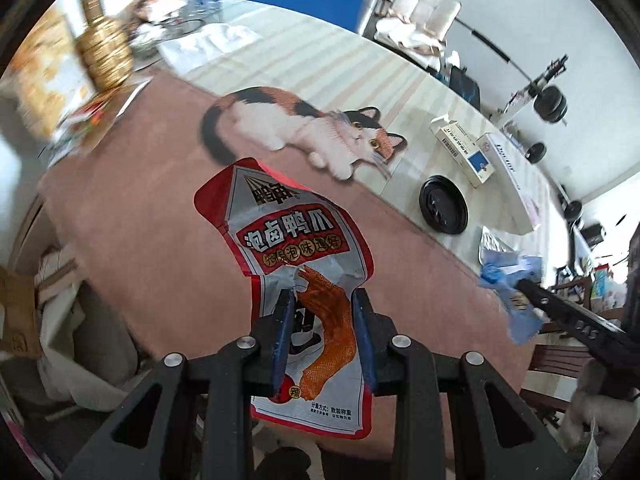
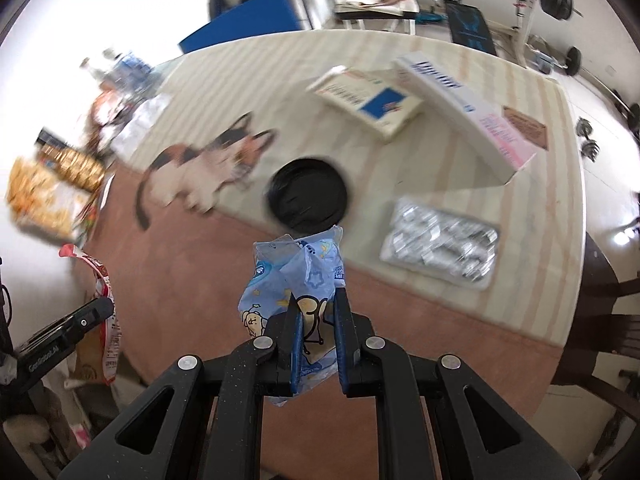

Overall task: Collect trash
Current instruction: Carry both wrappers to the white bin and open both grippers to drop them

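Observation:
My left gripper [image 1: 323, 300] is shut on a red and silver snack wrapper [image 1: 288, 236] with Chinese print and holds it above the pink table mat [image 1: 140, 208]. The wrapper also shows in the right wrist view [image 2: 106, 300], at the left by the other gripper's finger. My right gripper [image 2: 316, 300] is shut on a crumpled light blue wrapper [image 2: 296, 268] and holds it over the mat's front part. In the left wrist view the blue wrapper [image 1: 508, 276] hangs at the right edge of the table.
On the table lie a black round lid [image 2: 308, 194], a foil blister pack [image 2: 440, 248], two white medicine boxes [image 2: 372, 100] [image 2: 464, 100] and a cat picture [image 1: 300, 124]. Snack bags and a gold jar [image 1: 104, 52] stand at the far left. A bin with a white bag [image 1: 80, 340] is below left.

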The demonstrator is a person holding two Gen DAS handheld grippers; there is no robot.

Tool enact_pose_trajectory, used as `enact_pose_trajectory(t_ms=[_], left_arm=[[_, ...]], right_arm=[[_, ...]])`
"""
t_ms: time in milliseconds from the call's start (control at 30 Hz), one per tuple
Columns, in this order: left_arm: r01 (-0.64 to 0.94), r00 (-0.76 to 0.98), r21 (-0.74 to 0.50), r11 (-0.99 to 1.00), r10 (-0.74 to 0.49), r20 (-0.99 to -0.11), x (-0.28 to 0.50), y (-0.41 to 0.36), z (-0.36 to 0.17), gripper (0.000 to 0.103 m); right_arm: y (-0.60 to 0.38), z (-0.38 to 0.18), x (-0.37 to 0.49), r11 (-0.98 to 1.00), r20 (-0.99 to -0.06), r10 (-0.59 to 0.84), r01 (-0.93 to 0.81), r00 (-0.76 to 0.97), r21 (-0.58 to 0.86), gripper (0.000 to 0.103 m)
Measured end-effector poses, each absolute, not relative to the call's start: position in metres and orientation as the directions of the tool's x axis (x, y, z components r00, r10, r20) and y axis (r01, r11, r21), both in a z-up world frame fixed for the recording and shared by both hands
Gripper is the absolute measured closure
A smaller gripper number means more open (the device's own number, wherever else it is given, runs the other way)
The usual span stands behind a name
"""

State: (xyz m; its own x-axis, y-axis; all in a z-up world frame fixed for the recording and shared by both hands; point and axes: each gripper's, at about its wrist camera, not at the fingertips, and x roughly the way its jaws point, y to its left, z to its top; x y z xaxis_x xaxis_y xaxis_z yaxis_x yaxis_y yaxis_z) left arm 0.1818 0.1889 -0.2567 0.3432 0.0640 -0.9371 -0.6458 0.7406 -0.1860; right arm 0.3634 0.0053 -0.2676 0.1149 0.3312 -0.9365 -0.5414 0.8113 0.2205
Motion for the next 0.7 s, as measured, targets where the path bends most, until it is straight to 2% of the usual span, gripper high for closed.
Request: enact_pose_trajectory(t_ms=[133, 300, 467, 700], left_arm=[[-0.678, 0.377, -0.223, 0.701, 0.070, -0.924, 0.106, 0.179, -0.252, 0.077], [-0.732, 0.349, -0.246, 0.635, 0.039, -0.936, 0.022, 0.172, -0.281, 0.077], [-0.821, 0.290, -0.282, 0.496, -0.064, -0.955, -0.053, 0.177, -0.360, 0.077], [-0.905, 0.274, -0.328, 0.270, -0.218, -0.937, -0.123, 0.194, -0.531, 0.077]], right_arm=[[0.015, -0.270, 0.297, 0.771, -0.934, 0.348, -0.591, 0.076, 0.239, 0.089], [0.026, -0.299, 0.190, 0.707, -0.946, 0.324, -0.657, -0.027, 0.261, 0.089], [0.037, -0.370, 0.098, 0.654, -0.964, 0.221, -0.712, -0.145, 0.257, 0.089], [0.046, -0.519, 0.030, 0.613, -0.967, 0.073, -0.754, -0.242, 0.235, 0.089]])
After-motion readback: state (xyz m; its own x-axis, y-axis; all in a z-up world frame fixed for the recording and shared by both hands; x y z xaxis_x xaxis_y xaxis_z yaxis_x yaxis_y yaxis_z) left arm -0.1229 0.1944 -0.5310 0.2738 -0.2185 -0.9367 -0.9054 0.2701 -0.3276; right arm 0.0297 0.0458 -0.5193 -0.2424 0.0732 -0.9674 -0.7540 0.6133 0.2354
